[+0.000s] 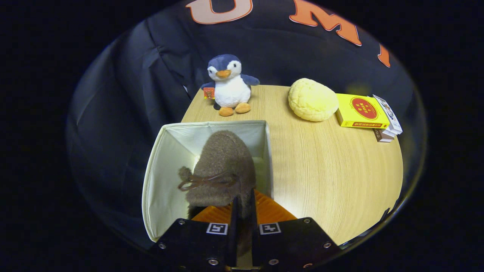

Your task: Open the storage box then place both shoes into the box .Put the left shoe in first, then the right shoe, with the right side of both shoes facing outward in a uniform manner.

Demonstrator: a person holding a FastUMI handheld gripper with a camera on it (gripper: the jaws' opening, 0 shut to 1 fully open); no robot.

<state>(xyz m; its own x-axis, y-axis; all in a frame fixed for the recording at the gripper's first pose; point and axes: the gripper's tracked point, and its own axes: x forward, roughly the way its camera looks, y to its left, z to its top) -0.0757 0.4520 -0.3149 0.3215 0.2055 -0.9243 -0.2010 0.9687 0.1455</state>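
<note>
A: Your gripper (pixel 242 211) sits low over the near side of the open cream fabric storage box (pixel 166 177). Its two fingers are drawn close together, with only a narrow slit between them, and they pinch the heel end of the fuzzy brown slipper-like shoe (pixel 223 162).

B: So you have hold of that shoe?

A: It looks that way: both fingers press on the brown fleece from either side. The shoe hangs toe-forward inside the box's opening, with a thin brown bow and a small pompom on its upper. Whether its sole touches the box floor, you cannot tell from here.

B: And the orange thing under your fingers?

A: An orange ribbed panel (pixel 272 211) lies just beside the fingers, at the box's near right corner. What it belongs to is unclear.

B: Where does the box stand?

A: On the light wooden desk (pixel 332 173), at its left part, its right wall upright. Beyond the box a plush navy-and-white penguin toy (pixel 229 85) stands upright at the far edge. To the right of it rests a pale yellow round bun-shaped cushion (pixel 312 99), and just beside that a flat yellow carton with a red circle (pixel 361 111) lies on a few smaller packs (pixel 387 124).
</note>
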